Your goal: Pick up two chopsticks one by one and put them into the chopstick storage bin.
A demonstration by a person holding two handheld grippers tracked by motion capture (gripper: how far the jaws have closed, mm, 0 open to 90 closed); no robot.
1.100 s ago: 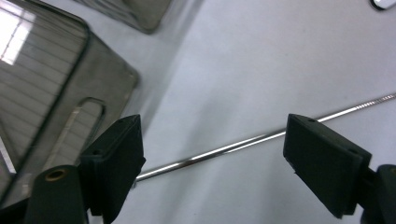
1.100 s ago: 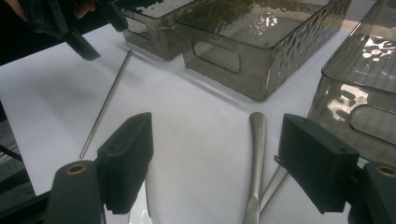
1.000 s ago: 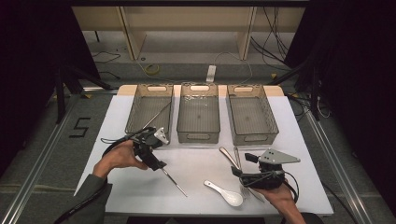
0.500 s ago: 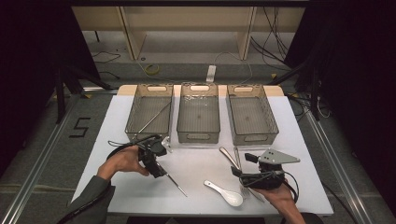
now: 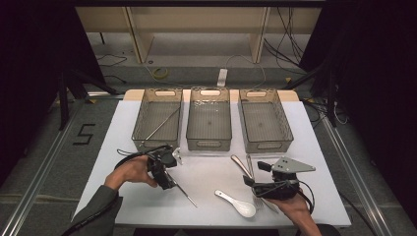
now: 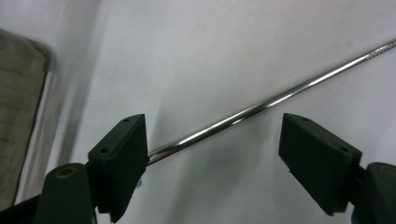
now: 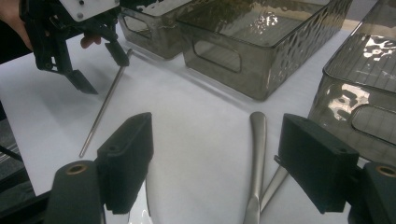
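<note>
Chrome glints along a thin metal chopstick (image 6: 261, 106) lying flat on the white table (image 5: 206, 172), as the left gripper (image 5: 169, 184) comes down over it near one end, in front of the leftmost of three smoked-plastic bins (image 5: 157, 119). Seen from the left gripper view, the jaws stand spread wide and have just been closing a little, with the rod running between them; one pad is at the rod's side, the other well clear, so nothing is pinched yet. A matching chopstick (image 5: 162, 123) already lies slantwise in that leftmost bin, which suggests a sorting of cutlery by kind, and the step in hand appears to be the pick-up of the second stick. The right gripper (image 5: 256, 176) hovers with jaws apart above a metal spoon handle (image 7: 256, 163) and a fork (image 5: 253, 169), with a white ceramic spoon (image 5: 236, 202) just beside them. The next move likely calls for settling the left jaws squarely astride the rod, low against the table, then closing firmly, since so slim and smooth a stick could roll or slip from the pads.
</note>
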